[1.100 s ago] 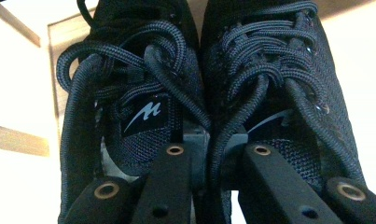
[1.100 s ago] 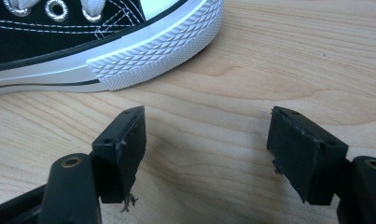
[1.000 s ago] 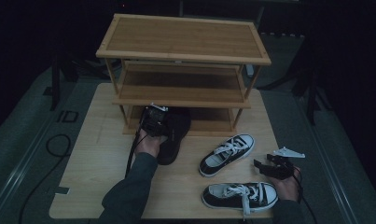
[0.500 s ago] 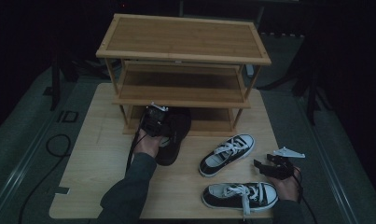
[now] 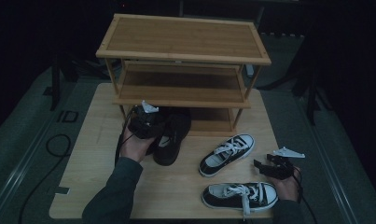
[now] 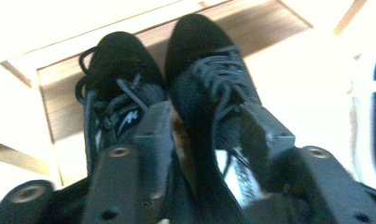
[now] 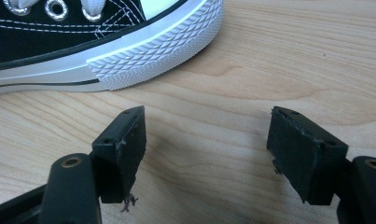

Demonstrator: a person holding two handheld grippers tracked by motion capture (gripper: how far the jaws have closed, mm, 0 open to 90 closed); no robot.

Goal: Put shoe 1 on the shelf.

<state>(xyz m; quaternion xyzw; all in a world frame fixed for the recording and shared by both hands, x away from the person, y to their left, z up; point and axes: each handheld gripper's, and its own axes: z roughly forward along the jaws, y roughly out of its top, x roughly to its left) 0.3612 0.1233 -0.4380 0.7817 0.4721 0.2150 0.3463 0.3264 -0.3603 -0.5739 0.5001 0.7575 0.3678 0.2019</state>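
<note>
Left gripper (image 5: pixel 146 122) hung at the front of the three-tier bamboo shoe rack (image 5: pixel 183 49), at about nine o'clock from the table's middle. Its jaws had just been opening and stood roughly half apart, straddling the right-hand one of two black lace-up shoes (image 6: pixel 209 93) without the pads visibly pressing on it. The left gripper view showed what the high view hid in shadow: both dark shoes lay side by side, toes pointing toward twelve o'clock into the rack's lowest tier, the second black shoe (image 6: pixel 115 88) just beside the first. From above, the rack's top and middle shelves were bare, and the heels of the dark pair stuck out onto the light wooden table (image 5: pixel 101 154).

Two black-and-white canvas sneakers lay on the table at about four o'clock: one angled sneaker (image 5: pixel 226 154) and, nearer the person, one lying crosswise (image 5: pixel 240 194). The right gripper view gave the close detail that the high view lacked: a white ribbed rubber toe cap (image 7: pixel 157 51) at eleven o'clock from the jaws, apart from them.

Right gripper (image 7: pixel 206 140) rested low over the table at four o'clock, jaws wide apart with bare wood between them. The left forearm, in a dark green sleeve (image 5: pixel 113 196), reached in from six o'clock.
</note>
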